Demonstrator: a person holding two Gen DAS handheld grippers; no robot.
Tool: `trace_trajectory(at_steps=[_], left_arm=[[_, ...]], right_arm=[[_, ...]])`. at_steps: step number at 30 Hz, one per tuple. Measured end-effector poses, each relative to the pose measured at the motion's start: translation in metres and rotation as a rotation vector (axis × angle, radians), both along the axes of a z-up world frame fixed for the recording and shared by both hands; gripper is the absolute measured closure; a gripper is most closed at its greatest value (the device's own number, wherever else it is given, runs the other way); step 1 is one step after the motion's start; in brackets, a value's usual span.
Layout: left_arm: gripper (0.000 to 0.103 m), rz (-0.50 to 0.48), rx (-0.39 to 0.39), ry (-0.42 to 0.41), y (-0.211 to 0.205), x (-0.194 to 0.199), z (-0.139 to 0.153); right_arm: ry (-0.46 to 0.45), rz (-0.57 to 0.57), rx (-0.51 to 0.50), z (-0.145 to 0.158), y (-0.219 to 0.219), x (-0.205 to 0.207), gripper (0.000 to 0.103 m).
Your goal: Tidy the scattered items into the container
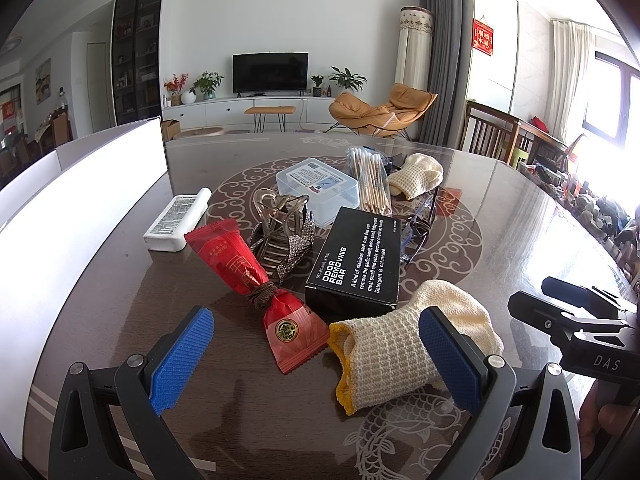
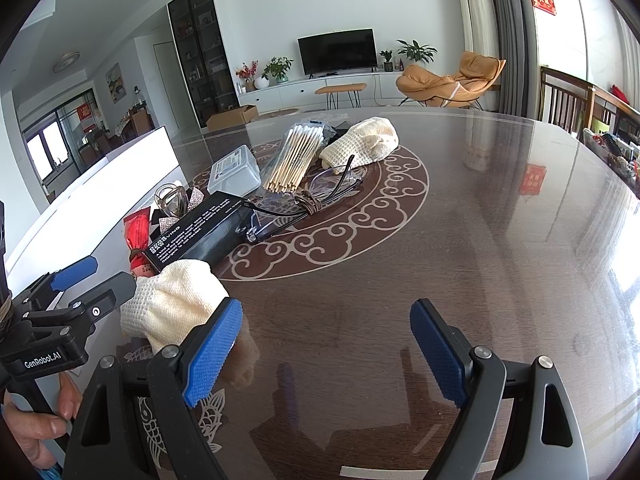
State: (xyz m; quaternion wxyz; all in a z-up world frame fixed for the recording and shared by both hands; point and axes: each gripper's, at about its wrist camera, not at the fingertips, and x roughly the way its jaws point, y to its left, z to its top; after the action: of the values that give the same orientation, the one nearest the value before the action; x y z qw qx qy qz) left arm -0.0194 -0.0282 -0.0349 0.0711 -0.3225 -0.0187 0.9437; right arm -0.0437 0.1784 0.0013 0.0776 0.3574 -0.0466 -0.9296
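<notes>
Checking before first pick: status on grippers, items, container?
Left gripper open, right gripper open, both empty. Items still scattered on table; near knit sock closest to left gripper. White container at left, path clear.

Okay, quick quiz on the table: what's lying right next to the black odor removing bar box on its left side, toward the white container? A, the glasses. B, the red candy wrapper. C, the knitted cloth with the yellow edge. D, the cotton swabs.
B: in the left wrist view the red candy wrapper lies just left of the black box, toward the white container.
</notes>
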Motion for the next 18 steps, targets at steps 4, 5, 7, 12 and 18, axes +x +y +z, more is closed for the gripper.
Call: trace_trajectory(at_steps=[4, 5, 7, 12, 18], left_arm=[[0.0, -0.001, -0.001, 0.0, 0.0001, 0.0, 0.0], [0.0, -0.001, -0.002, 0.0, -0.0005, -0.0004, 0.0], [0.0, -0.002, -0.005, 0.0, -0.0016, -0.0005, 0.0001], [0.0, -0.006, -0.014, 0.002, -0.005, -0.0007, 0.0004], [0.0, -0.007, -0.015, 0.002, -0.0072, -0.0006, 0.0007]], right_arm=[[0.0, 0.0, 0.0, -0.0001, 0.001, 0.0001, 0.016], [0.0, 0.0, 0.0, -0.0001, 0.0012, 0.0001, 0.016], [0.0, 0.0, 0.0, -0.0001, 0.0011, 0.0002, 0.016], [0.0, 0.0, -0.001, -0.0001, 0.0014, 0.0002, 0.016], [0.0, 0.0, -0.001, -0.0001, 0.0009, 0.0002, 0.016]])
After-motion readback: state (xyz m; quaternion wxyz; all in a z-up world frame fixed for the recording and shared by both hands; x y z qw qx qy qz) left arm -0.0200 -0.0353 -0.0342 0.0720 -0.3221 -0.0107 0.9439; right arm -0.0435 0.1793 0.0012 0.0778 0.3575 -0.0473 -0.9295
